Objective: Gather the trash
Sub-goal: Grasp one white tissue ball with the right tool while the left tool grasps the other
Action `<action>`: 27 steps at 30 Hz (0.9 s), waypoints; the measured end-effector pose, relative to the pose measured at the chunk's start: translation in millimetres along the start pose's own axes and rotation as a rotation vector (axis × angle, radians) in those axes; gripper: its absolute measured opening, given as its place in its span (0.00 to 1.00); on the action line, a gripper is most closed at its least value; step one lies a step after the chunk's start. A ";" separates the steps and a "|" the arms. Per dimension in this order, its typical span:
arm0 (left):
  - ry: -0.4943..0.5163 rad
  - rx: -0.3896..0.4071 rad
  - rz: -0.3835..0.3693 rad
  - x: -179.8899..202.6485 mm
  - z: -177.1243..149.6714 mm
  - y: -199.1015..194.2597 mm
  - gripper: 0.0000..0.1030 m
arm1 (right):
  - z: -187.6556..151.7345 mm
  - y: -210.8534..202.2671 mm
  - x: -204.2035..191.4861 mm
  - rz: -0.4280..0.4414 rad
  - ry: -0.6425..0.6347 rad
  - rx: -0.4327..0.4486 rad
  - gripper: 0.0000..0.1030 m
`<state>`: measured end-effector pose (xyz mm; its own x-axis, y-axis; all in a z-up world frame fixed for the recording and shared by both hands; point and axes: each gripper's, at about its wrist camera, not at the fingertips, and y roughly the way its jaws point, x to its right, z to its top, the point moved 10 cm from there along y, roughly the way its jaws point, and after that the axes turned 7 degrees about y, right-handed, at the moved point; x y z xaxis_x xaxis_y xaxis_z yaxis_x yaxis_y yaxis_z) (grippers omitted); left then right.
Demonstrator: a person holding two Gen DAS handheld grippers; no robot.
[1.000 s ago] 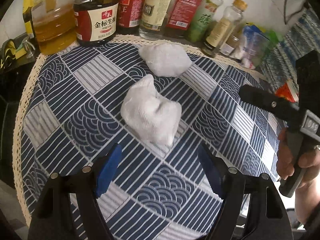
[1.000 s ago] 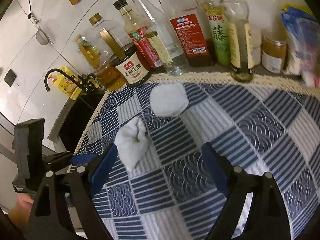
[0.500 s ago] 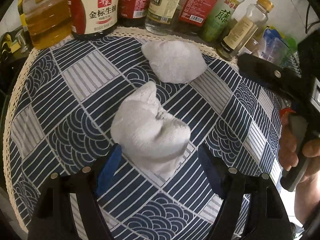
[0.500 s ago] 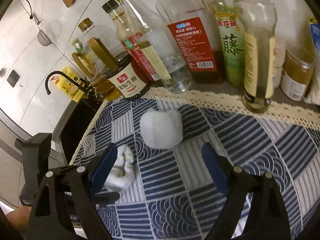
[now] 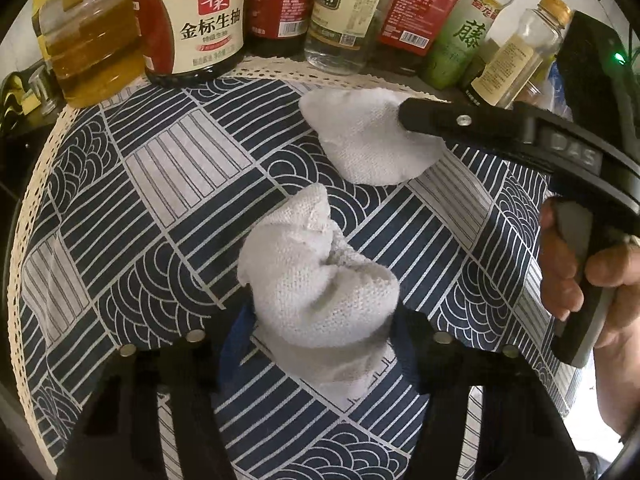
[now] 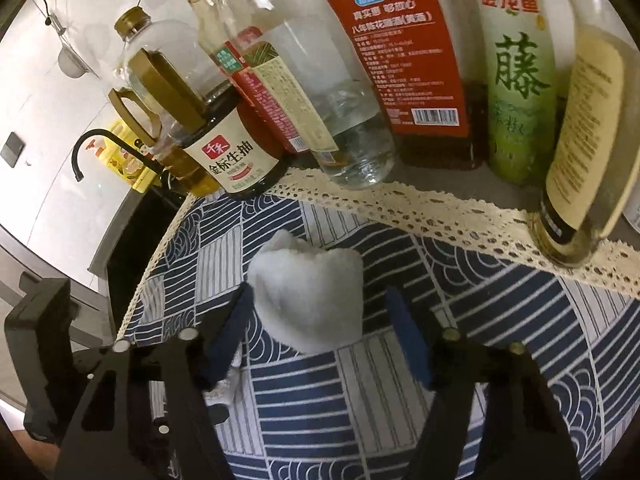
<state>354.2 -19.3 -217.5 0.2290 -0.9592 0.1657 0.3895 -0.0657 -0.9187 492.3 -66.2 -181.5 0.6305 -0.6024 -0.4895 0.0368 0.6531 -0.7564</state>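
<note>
- Straddling near paper wad (image 5: 320, 300), left gripper (image 5: 320, 344) gapes wide; pads partly hidden.
- Right gripper (image 6: 320, 328) wide too, flanking far wad (image 6: 310, 296), near bottles (image 6: 352, 120).

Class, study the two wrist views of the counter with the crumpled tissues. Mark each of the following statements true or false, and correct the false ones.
1. Two white wads lie on the patterned cloth. True: the near wad and the far wad.
2. The left tool is shut with nothing between its fingers. False: it is open, with the near wad between them.
3. The right tool has the far wad between its open fingers. True.
4. The bottles stand in the middle of the cloth. False: they line its far edge, like the soy sauce bottle.
5. The far wad lies flattened out as a sheet. False: it is bunched.
</note>
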 end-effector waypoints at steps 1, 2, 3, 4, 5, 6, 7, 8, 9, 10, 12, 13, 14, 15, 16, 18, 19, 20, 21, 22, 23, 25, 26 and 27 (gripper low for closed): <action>0.002 0.004 -0.001 -0.2 0.6 -0.5 0.52 | 0.3 3.4 1.6 -0.012 -0.003 -0.006 0.56; 0.003 0.007 -0.005 -0.1 1.4 -1.0 0.49 | 0.1 6.1 2.3 -0.014 -0.002 -0.015 0.50; 0.004 0.009 -0.005 -0.6 1.6 -1.6 0.48 | -0.2 8.5 2.7 -0.012 0.002 -0.021 0.48; 0.005 0.010 -0.006 -1.2 2.4 -1.6 0.46 | -0.3 10.2 3.3 -0.011 0.005 -0.023 0.44; 0.006 0.010 -0.011 -1.6 3.2 -1.5 0.44 | -0.5 10.9 3.3 -0.010 0.003 -0.022 0.38; 0.009 0.010 -0.016 -1.1 3.7 -1.5 0.43 | -1.0 11.3 2.9 -0.007 0.001 -0.022 0.34; 0.012 0.011 -0.018 -0.8 4.1 -1.4 0.42 | -1.0 11.0 2.8 0.001 0.006 -0.019 0.30; 0.013 0.012 -0.020 -0.5 3.8 -2.2 0.41 | -1.2 11.0 3.0 -0.002 0.006 -0.017 0.26; 0.013 0.013 -0.023 -0.5 4.3 -2.4 0.40 | -1.2 11.1 2.8 -0.004 0.004 -0.017 0.24; 0.013 0.016 -0.026 -0.3 4.1 -3.4 0.38 | -0.9 10.1 2.6 -0.003 0.003 -0.012 0.21; 0.018 0.021 -0.031 0.3 4.5 -5.2 0.35 | -0.6 8.0 2.9 -0.005 0.010 -0.008 0.19; 0.019 0.024 -0.033 0.8 4.2 -7.0 0.35 | -0.7 6.9 2.5 -0.005 0.011 -0.007 0.18; 0.020 0.028 -0.035 1.0 4.2 -8.3 0.34 | -0.8 5.6 1.6 -0.004 0.011 -0.004 0.18; 0.022 0.032 -0.040 1.6 4.3 -9.8 0.33 | -1.0 4.0 0.5 -0.005 0.010 0.002 0.18; 0.025 0.037 -0.042 2.1 3.6 -12.2 0.32 | -1.6 2.4 -0.3 -0.004 0.012 0.005 0.17; 0.034 0.047 -0.050 3.7 2.3 -17.1 0.32 | -3.0 -1.7 -2.5 0.000 0.019 0.012 0.17; 0.038 0.053 -0.053 4.5 1.2 -20.4 0.32 | -4.1 -4.9 -3.0 -0.007 0.023 0.020 0.17; 0.043 0.060 -0.057 5.7 0.3 -24.1 0.31 | -5.3 -7.6 -3.3 -0.011 0.028 0.024 0.17; 0.046 0.067 -0.061 6.7 -0.1 -26.6 0.31 | -6.4 -9.8 -3.7 -0.013 0.031 0.027 0.17; 0.051 0.075 -0.066 7.7 -0.7 -30.3 0.31 | -8.1 -13.5 -4.7 -0.018 0.034 0.033 0.17; 0.055 0.080 -0.068 8.3 -0.9 -32.2 0.31 | -9.8 -16.9 -5.7 -0.024 0.034 0.038 0.17; 0.065 0.094 -0.077 8.1 -3.3 -39.7 0.31 | -13.9 -25.7 -9.2 -0.035 0.035 0.051 0.17; 0.070 0.101 -0.081 7.5 -5.0 -43.1 0.31 | -16.6 -30.9 -11.6 -0.042 0.037 0.059 0.17; 0.073 0.106 -0.084 6.5 -6.3 -45.8 0.31 | -19.5 -35.9 -14.5 -0.049 0.036 0.065 0.17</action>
<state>332.2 -24.2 -176.6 0.1277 -0.9692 0.2106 0.4972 -0.1212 -0.8591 466.7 -89.9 -155.7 0.5981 -0.6497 -0.4692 0.1179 0.6504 -0.7504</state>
